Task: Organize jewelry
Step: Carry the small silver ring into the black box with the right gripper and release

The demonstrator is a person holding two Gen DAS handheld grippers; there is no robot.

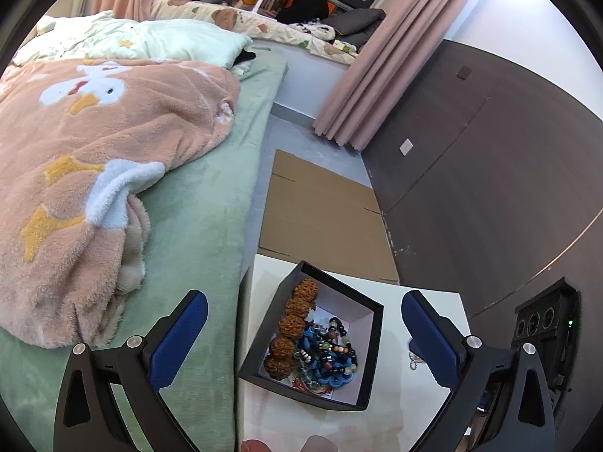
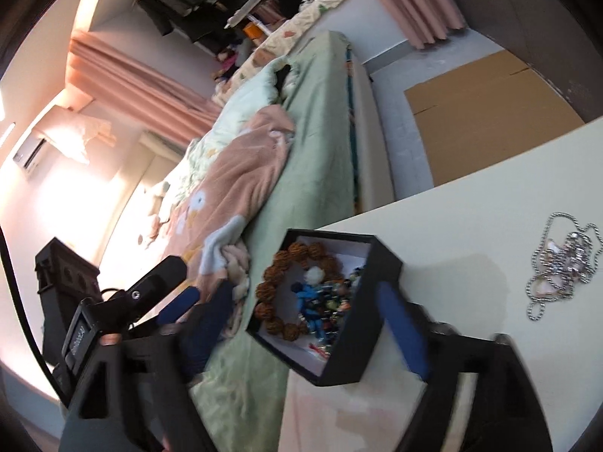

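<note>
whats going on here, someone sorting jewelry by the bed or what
A person holds a gripper in each hand over a white table beside a bed, sorting jewelry. A black box at the table's edge already holds a brown bead bracelet and a tangle of blue and mixed beads. A silver chain lies loose on the table, outside the box. The left gripper and right gripper are both open, framing the box and holding nothing.

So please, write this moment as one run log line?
black open jewelry box: holds beads | silver chain necklace: on white table | left gripper: open | right gripper: open, empty
</note>
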